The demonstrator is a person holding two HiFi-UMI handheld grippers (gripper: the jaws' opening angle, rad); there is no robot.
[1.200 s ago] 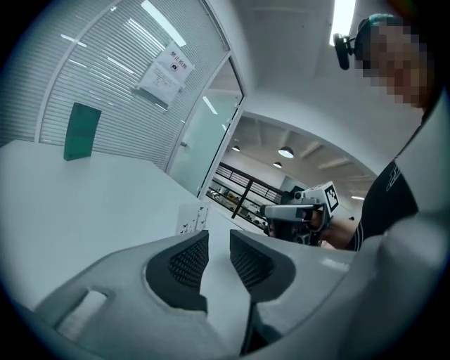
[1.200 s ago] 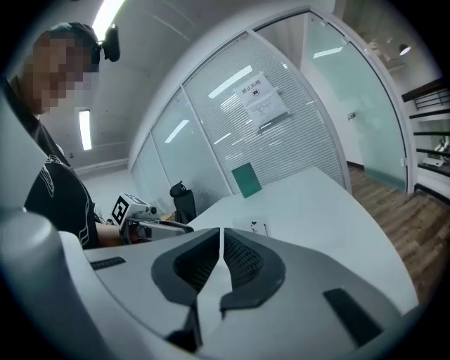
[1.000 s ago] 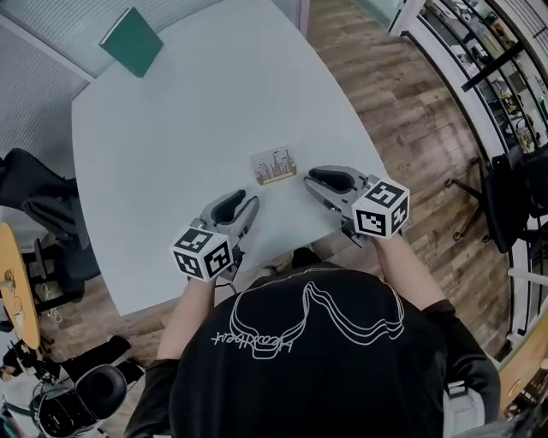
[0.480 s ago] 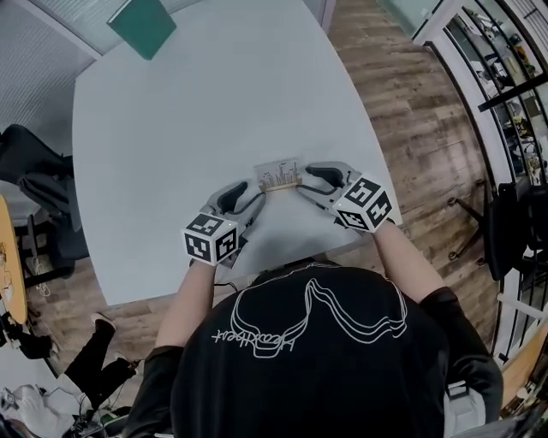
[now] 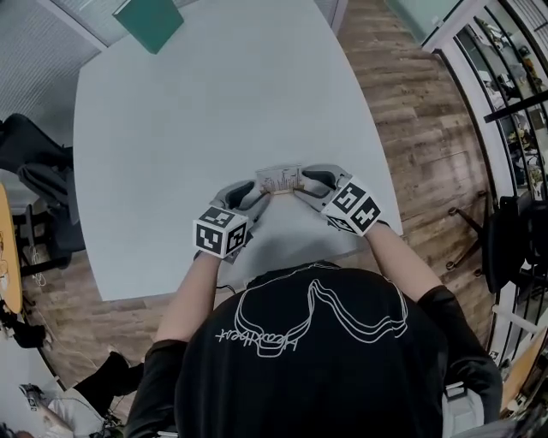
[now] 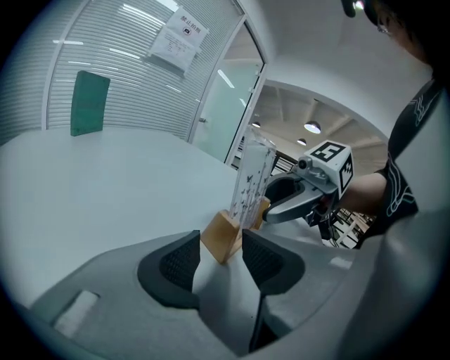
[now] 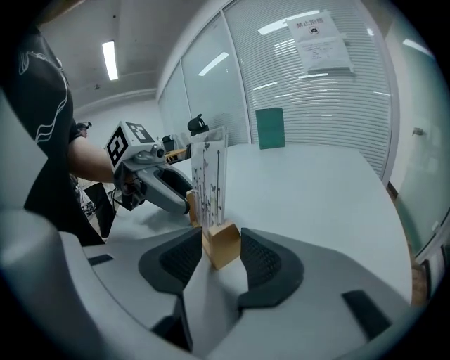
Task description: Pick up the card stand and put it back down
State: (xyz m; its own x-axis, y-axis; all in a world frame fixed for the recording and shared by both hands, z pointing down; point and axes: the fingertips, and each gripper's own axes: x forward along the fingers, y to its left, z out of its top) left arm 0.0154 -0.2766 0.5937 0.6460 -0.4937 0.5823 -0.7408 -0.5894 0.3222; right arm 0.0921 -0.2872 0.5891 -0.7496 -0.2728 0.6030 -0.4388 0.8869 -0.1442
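Note:
The card stand (image 5: 280,180), a clear upright card in a slim wooden base, rests on the white table (image 5: 171,128) near its front edge. My left gripper (image 5: 254,190) is at the stand's left end, its jaws wide, with the wooden end (image 6: 221,239) between the pads (image 6: 179,264). My right gripper (image 5: 301,181) is at the other end, and its jaws are closing with the wooden block (image 7: 221,242) between them. Each gripper view shows the opposite gripper beyond the card: the right gripper (image 6: 295,200) and the left gripper (image 7: 158,190).
A green book (image 5: 150,19) lies at the table's far corner, also seen as a green book (image 6: 89,103) before the blinds. Dark chairs (image 5: 34,171) stand left of the table. Wooden floor (image 5: 411,103) runs along the right, and the table's front edge is just before the person.
Both grippers have moved forward and inward from beside the stand to its two ends. Their jaws now straddle the wooden base. The stand sits where it was on the table.

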